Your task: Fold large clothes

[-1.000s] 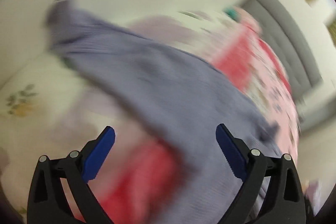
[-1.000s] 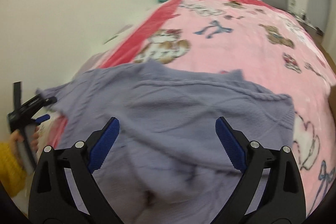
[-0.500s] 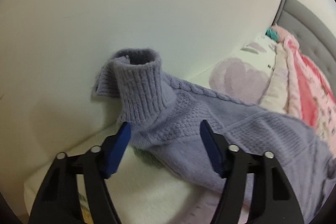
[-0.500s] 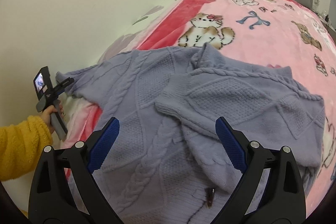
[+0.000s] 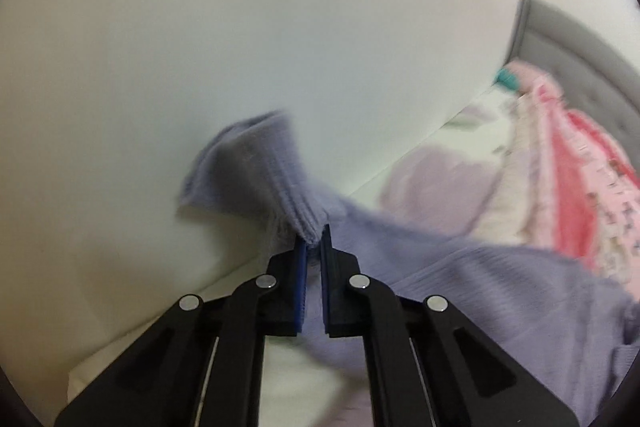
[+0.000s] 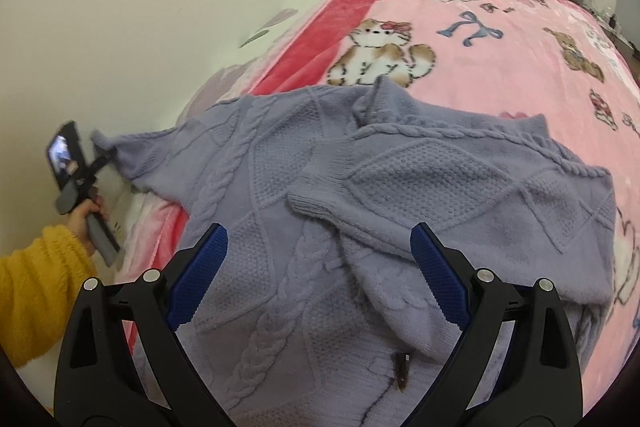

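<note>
A lilac cable-knit sweater [image 6: 256, 195] lies spread on the pink blanket [image 6: 500, 59] of the bed, one sleeve [image 6: 400, 187] folded across its front and its ribbed collar [image 5: 260, 179] reaching toward the wall [image 5: 200, 27] at the bed's left edge. The left gripper [image 5: 313, 247], held by a hand [image 6: 86, 217] in a yellow sleeve [image 6: 32, 291], is clenched on the base of that collar, knit pinched between its blue pads [image 5: 301, 279]. The right gripper [image 6: 318, 283] hangs released above the sweater's lower front, its jaws wide apart and nothing between them.
</note>
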Demonstrator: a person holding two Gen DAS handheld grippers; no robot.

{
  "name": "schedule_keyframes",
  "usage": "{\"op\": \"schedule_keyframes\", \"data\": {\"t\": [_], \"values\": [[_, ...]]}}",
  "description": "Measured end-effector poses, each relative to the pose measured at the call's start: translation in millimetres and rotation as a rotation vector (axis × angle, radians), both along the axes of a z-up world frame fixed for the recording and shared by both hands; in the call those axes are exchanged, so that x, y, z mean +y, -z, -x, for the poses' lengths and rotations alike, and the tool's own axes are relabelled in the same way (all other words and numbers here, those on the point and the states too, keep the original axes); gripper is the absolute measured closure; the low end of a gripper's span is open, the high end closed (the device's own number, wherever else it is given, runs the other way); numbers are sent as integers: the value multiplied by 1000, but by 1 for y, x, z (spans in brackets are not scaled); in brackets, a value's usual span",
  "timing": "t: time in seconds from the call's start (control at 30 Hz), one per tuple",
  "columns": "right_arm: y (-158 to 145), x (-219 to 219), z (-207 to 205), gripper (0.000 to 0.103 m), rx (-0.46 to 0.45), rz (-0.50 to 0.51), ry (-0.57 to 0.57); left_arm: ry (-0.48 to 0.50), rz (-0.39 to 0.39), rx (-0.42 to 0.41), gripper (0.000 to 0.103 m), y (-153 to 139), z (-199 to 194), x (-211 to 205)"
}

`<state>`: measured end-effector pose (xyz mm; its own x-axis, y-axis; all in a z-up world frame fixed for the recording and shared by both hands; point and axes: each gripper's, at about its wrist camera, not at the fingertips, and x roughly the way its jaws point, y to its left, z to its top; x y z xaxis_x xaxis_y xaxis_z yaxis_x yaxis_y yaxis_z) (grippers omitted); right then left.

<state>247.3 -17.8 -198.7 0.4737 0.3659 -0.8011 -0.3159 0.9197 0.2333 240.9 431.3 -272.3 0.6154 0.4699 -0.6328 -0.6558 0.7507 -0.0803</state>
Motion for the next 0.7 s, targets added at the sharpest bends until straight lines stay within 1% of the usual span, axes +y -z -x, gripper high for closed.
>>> {"op": "schedule_keyframes", "data": {"t": [0.13,0.2,0.27,0.3,0.33,0.4,0.43,0.5,0.53,0.6,0.63,0.7], "values": [[-3,-19,2,14,-4,-16,55,152,-29,-133,97,-56,-11,-54],[-5,-30,3,14,-11,-3,86,254,-30,-223,97,-87,-19,-94],[-7,-49,7,14,-19,-1,141,354,-26,-278,97,-105,-24,-134],[-8,-60,10,14,-24,3,176,399,-27,-289,97,-109,-27,-153],[-9,-68,11,14,-25,7,200,464,-41,-299,97,-113,-34,-181],[-10,-90,17,14,-20,20,263,570,-93,-300,97,-113,-46,-235],[-10,-102,21,14,-17,27,297,609,-102,-298,97,-112,-52,-257],[-11,-126,32,14,-8,39,357,698,-94,-298,97,-104,-61,-307],[-11,-135,36,14,-9,45,378,727,-85,-286,97,-99,-64,-325],[-13,-156,47,14,-7,60,431,820,-56,-237,97,-82,-67,-370],[-13,-170,54,14,-5,64,470,867,-53,-211,97,-72,-66,-394],[-12,-193,66,14,7,63,535,927,-55,-182,97,-56,-64,-423]]}}
